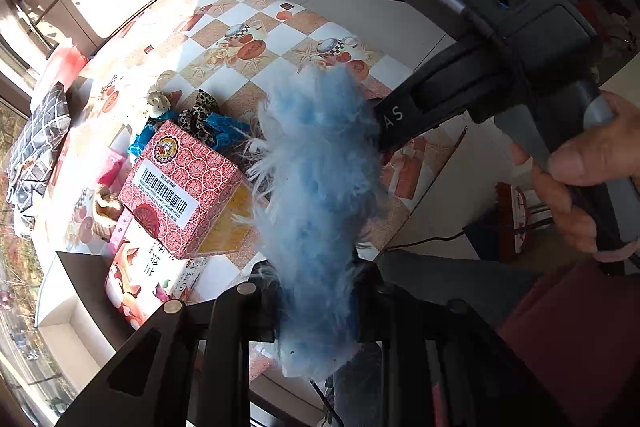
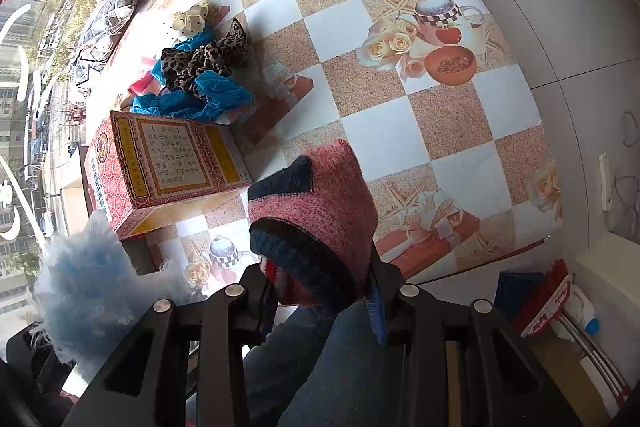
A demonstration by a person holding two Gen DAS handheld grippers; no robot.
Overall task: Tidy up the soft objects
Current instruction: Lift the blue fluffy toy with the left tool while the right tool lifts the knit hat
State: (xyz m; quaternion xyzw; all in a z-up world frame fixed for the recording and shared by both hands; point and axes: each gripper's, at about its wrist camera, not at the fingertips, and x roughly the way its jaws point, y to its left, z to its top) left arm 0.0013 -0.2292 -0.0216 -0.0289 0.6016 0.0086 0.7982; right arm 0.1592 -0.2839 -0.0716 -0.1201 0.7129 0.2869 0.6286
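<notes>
the box (image 2: pixel 168 167) lies on the table (image 2: pixel 400 131), the cloth pile (image 2: pixel 204 75) behind it, seemingly touching.

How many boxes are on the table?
2 that I can see. The red patterned cardboard box with a barcode label sits near the pile of scarves. A white flowery printed box lies just beside it, nearer the table edge. Others may be hidden behind the fluffy blue thing.

The right claw's finger (image 1: pixel 394 117) bears white letters "AS"; the red box (image 1: pixel 182 187) carries a barcode label (image 1: pixel 166 193), its print too small to read; its side panel (image 2: pixel 174 157) shows perhaps Chinese text, illegible.
</notes>
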